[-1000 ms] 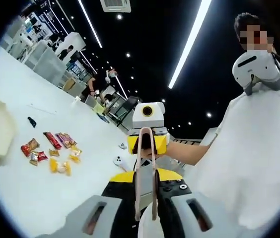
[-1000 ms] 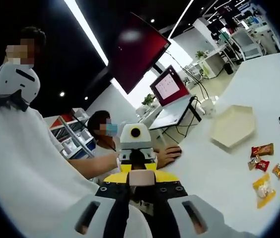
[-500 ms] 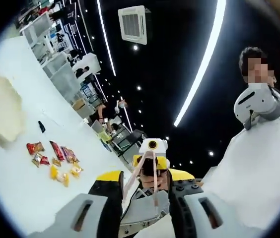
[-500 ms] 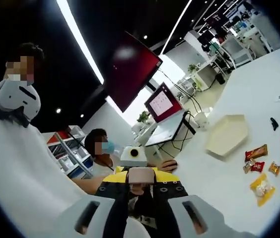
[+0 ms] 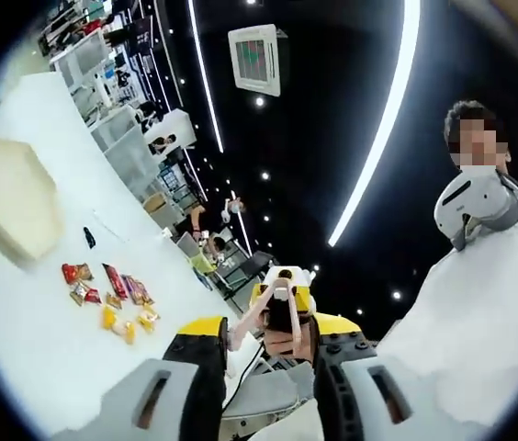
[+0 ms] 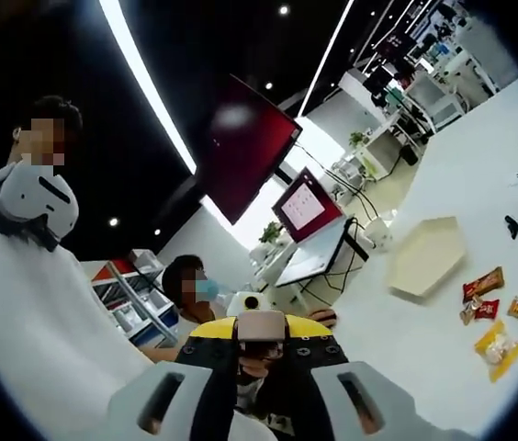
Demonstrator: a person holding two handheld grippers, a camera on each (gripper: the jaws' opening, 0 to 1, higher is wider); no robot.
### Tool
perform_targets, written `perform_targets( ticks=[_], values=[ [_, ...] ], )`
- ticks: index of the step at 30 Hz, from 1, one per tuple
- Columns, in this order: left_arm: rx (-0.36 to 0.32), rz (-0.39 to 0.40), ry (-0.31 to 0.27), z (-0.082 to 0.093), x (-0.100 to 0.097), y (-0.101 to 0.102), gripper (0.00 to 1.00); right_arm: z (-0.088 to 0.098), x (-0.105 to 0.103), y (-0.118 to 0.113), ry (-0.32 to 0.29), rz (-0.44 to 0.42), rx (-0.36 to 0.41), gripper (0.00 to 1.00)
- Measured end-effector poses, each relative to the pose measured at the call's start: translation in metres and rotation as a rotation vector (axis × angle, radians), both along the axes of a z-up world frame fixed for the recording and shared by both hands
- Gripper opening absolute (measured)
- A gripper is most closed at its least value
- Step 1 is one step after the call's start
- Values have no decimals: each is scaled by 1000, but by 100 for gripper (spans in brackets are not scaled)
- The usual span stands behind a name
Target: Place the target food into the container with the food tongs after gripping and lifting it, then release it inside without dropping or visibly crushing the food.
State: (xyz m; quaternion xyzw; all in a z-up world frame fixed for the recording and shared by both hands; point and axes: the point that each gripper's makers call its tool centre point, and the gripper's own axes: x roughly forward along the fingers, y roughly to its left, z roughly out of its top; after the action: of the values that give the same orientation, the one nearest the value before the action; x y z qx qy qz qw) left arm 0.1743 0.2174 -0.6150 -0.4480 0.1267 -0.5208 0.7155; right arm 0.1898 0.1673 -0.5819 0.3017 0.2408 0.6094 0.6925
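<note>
left gripper view: ceiling vent (image 5: 259,58) | right gripper view: laptop (image 6: 309,209)

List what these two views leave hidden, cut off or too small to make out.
- Left gripper view: the snack packets are too small to read their labels.
- Left gripper view: the tongs run behind the left tool's body, so the grip on them is hidden.
- Right gripper view: the packets are cut off by the round edge.
- Right gripper view: inside the hexagonal container is too small to judge.

Snack packets (image 5: 107,299) clustered beside tray (image 5: 18,204); surrounding table (image 5: 29,358) bare.
</note>
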Motion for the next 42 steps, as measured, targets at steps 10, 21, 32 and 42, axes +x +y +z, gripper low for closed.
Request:
perform_targets(
  ticks=[10,21,32,42],
  values=[
    [65,-35,-58,3,-6,-1,6,-4,-4,-1,55,-10,5,15],
    [123,-80,-85,2,-4,8,4,-16,-11,13,32,46,-68,16],
    [166,-118,-122,1,-3,12,3,-19,-13,18,3,73,-71,16],
    [171,-114,-143,4,1,4,3,-18,-12,25,29,69,-29,17]
  ],
)
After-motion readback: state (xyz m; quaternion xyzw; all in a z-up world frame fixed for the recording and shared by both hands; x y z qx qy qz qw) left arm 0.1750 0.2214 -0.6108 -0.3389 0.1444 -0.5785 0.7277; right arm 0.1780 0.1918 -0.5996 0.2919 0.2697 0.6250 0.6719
